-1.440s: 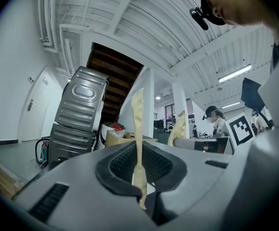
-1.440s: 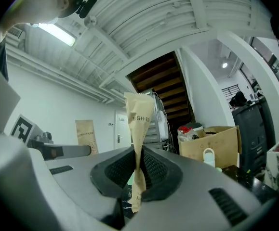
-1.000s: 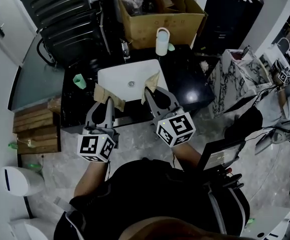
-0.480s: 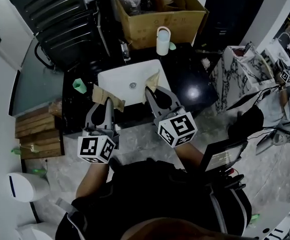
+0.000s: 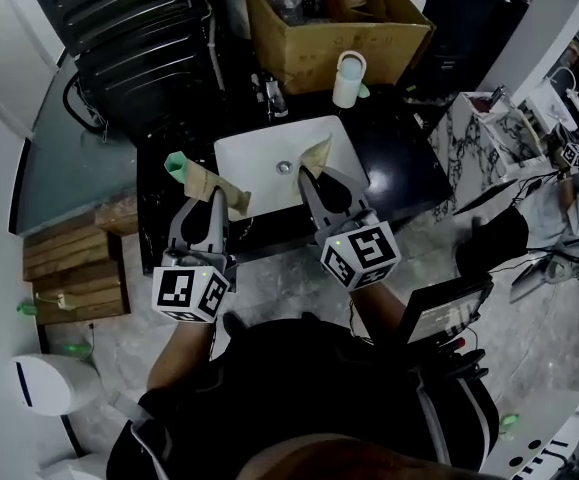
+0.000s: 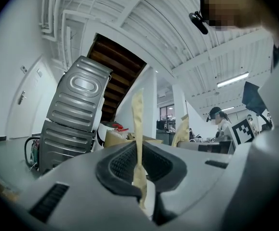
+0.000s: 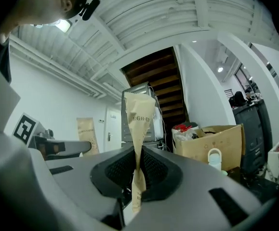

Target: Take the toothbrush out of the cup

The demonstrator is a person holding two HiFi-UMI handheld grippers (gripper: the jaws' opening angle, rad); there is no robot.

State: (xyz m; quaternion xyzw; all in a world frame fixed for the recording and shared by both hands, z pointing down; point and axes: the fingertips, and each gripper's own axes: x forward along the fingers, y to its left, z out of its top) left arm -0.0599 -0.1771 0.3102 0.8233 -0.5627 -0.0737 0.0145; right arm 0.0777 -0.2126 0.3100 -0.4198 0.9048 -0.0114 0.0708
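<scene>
A white cup (image 5: pixel 349 78) stands at the back of the black counter (image 5: pixel 399 163), right of the faucet (image 5: pixel 272 96); it also shows small in the right gripper view (image 7: pixel 215 159). I cannot make out a toothbrush in it. My left gripper (image 5: pixel 214 200) reaches over the counter's front left edge, shut on a tan paper strip (image 6: pixel 138 129). My right gripper (image 5: pixel 314 176) is over the front of the white sink (image 5: pixel 269 178), shut on a printed tan paper strip (image 7: pixel 139 124). Both are well short of the cup.
A cardboard box (image 5: pixel 339 18) full of clutter sits behind the cup. A small green object (image 5: pixel 176 161) lies left of the sink. Grey ribbed cases (image 5: pixel 119 28) stand at the back left, wooden pallets (image 5: pixel 69 258) on the floor at left, a marbled box (image 5: pixel 479 138) at right.
Both grippers have moved forward toward the counter; their tips now overlap the counter and the sink's front. Both still clamp their paper strips.
</scene>
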